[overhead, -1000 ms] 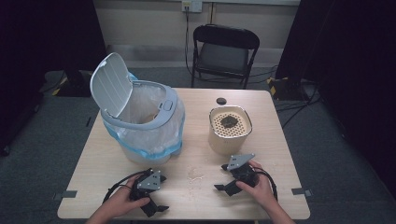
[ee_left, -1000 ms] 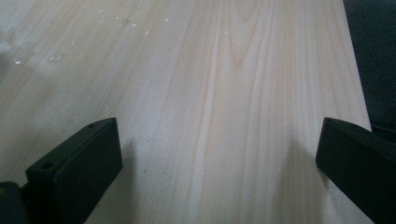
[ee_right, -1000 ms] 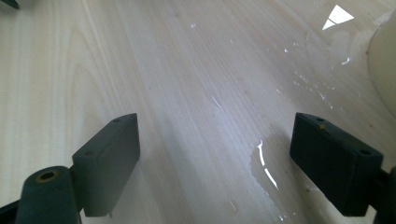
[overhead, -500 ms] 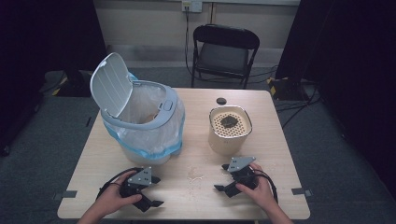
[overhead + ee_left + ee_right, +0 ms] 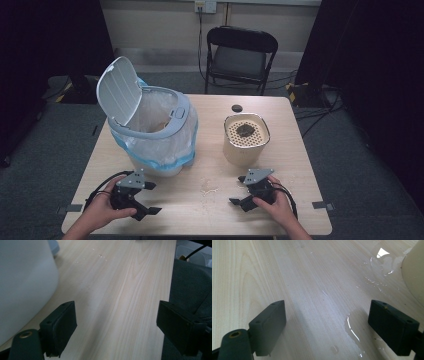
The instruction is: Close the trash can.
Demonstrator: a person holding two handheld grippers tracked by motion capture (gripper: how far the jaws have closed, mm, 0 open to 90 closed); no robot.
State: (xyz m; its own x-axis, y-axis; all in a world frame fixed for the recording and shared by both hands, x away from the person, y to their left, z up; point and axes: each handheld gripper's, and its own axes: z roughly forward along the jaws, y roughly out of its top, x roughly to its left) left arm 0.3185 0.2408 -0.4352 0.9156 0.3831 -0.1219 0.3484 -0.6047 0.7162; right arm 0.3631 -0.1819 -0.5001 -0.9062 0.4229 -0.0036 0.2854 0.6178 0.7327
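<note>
Dark curtains flank a wooden table (image 5: 210, 145). Its biggest item, a lined bin (image 5: 152, 132) with lid up, sits at ten o'clock; a cream strainer pot (image 5: 245, 140) holding a dark lump is at two o'clock. At seven o'clock the left gripper (image 5: 145, 197), jaws having just narrowed slightly, gapes empty; the right gripper (image 5: 240, 192), at five, gapes empty too. Work looks barely begun: nothing lifted, spilled water (image 5: 352, 327) unwiped. No legible writing.

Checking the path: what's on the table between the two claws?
High view: bare wood plus a small wet, crumb-flecked patch between left claw and right claw.
</note>
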